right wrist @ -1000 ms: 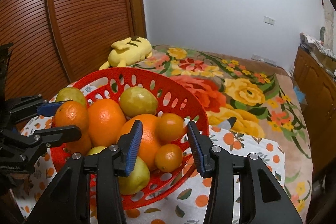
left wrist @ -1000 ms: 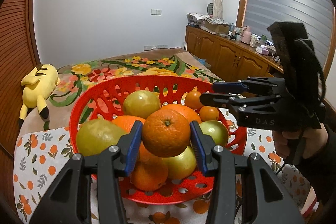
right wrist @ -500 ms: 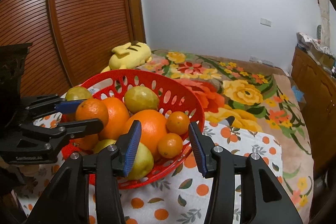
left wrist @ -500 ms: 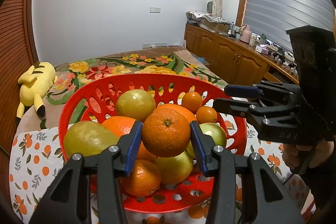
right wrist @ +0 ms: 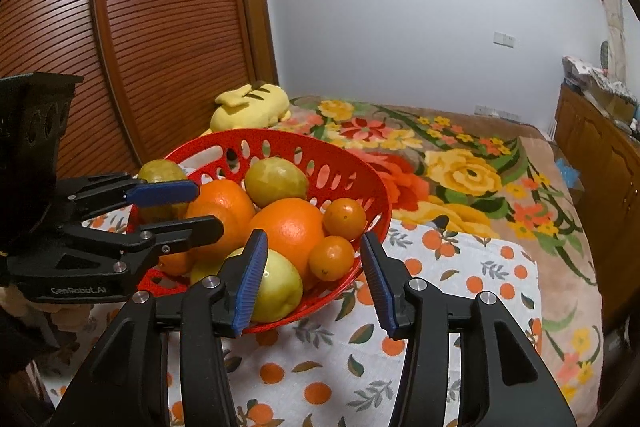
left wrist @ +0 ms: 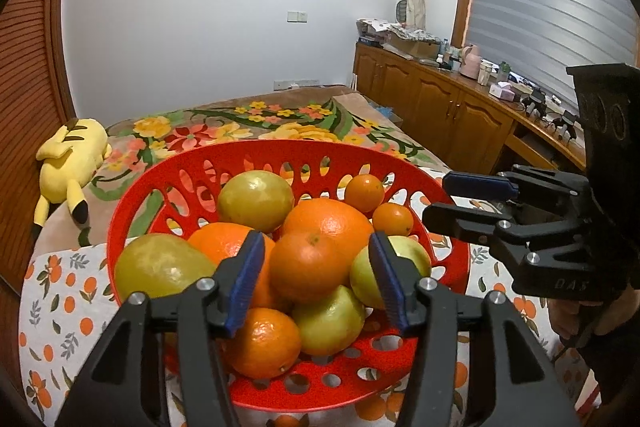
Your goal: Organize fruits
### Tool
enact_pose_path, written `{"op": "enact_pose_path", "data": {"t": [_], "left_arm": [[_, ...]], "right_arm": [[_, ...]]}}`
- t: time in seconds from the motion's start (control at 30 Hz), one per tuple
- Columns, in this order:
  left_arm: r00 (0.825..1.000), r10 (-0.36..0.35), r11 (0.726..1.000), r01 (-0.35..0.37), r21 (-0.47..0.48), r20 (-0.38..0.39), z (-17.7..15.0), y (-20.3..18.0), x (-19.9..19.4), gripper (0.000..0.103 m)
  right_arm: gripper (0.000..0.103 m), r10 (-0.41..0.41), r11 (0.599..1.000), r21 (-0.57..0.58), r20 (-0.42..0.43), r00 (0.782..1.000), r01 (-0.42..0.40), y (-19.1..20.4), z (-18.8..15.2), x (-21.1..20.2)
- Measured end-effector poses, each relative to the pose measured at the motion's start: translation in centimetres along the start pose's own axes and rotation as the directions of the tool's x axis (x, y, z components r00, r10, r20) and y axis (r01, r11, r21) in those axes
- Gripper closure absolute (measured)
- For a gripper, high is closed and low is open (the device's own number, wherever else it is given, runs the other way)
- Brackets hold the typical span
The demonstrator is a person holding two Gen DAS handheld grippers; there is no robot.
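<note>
A red perforated basket (left wrist: 280,151) (right wrist: 280,135) holds several oranges, small tangerines and green-yellow pears. My left gripper (left wrist: 316,283) (right wrist: 208,207) hangs over the pile and its jaws are opening. An orange (left wrist: 306,265) lies between the blue pads on top of the heap, with a gap on each side of it. My right gripper (right wrist: 314,281) (left wrist: 452,205) stands open at the basket's right rim, pressing on nothing. Past its fingers lie a small tangerine (right wrist: 332,257) and a pear (right wrist: 276,285).
The basket stands on a tablecloth (right wrist: 460,287) printed with oranges. Behind it is a bed with a floral blanket (right wrist: 460,171) and a yellow plush toy (left wrist: 70,163). Wooden cabinets (left wrist: 440,111) run along the right and a louvred wooden door (right wrist: 140,47) along the left.
My left jaws have parted and let go of the orange, which now sits lower on the pile. My right gripper has drawn back from over the fruit to the basket's rim.
</note>
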State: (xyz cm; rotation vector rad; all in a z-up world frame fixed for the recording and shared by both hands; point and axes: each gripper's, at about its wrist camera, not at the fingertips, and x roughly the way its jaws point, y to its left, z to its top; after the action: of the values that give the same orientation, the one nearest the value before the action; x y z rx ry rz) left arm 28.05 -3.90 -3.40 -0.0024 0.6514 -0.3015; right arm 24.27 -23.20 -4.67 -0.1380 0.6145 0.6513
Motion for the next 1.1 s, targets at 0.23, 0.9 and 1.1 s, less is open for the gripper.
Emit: {"op": "enact_pose_path", "data": {"t": [0.23, 0.9, 1.1], "left_arm": [[1.000, 0.008, 1.000, -0.008, -0.012, 0.002, -0.6, 0.0, -1.1, 0.048], [0.988, 0.063, 0.998, -0.064, 0.003, 0.138, -2.1, -1.6, -9.9, 0.038], [0.974, 0.093, 0.996, -0.094, -0.003, 0.207, -2.4, -2.1, -13.4, 0.034]], "right_arm": [[0.054, -0.001, 1.000, 0.022, 0.012, 1.000, 0.001, 0.6, -0.6, -0.8], [0.051, -0.093, 0.994, 0.067, 0.120, 0.988, 0.086, 4.4, -3.3, -7.0], [0.048, -0.123, 0.990, 0.083, 0.167, 0.978, 0.111, 5.0, -3.3, -9.3]]}}
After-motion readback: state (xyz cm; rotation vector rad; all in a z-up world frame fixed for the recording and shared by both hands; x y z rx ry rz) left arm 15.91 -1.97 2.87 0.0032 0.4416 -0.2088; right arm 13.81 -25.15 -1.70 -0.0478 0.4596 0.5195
